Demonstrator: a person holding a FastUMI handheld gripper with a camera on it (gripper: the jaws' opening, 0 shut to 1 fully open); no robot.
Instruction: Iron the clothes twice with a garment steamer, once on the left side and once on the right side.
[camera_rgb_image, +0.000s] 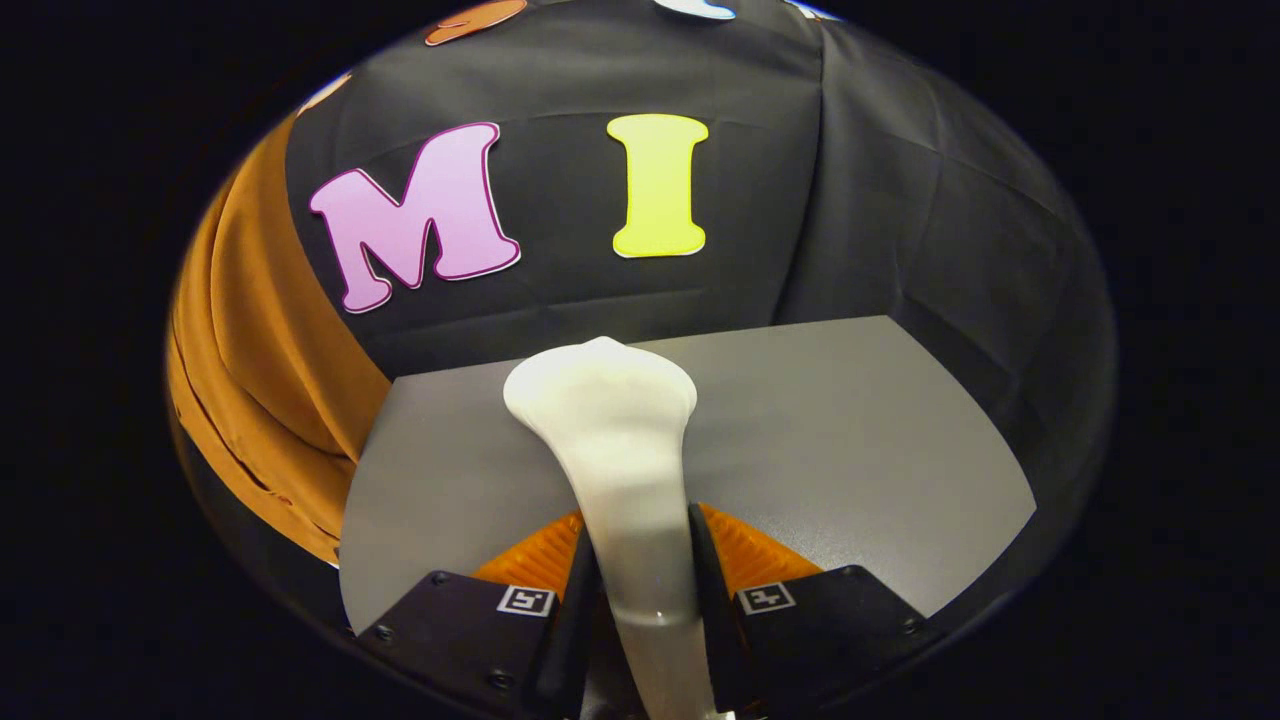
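A white garment steamer (610, 440) stands up between my two fingers, its narrow handle clamped by both pads and its wide head flaring out beyond them. My gripper (640, 560) is shut on that handle. The steamer's head hovers over a grey table (850, 430). An orange-brown garment (260, 370) hangs to the left of the table, against the black booth wall, well left of the steamer head and apart from it. Its lower folds drop below the table's left edge.
The grey table spreads out ahead and to the right of the fingers, bare on its right half. Black cloth wall (900, 200) closes the space behind the table and to the right.
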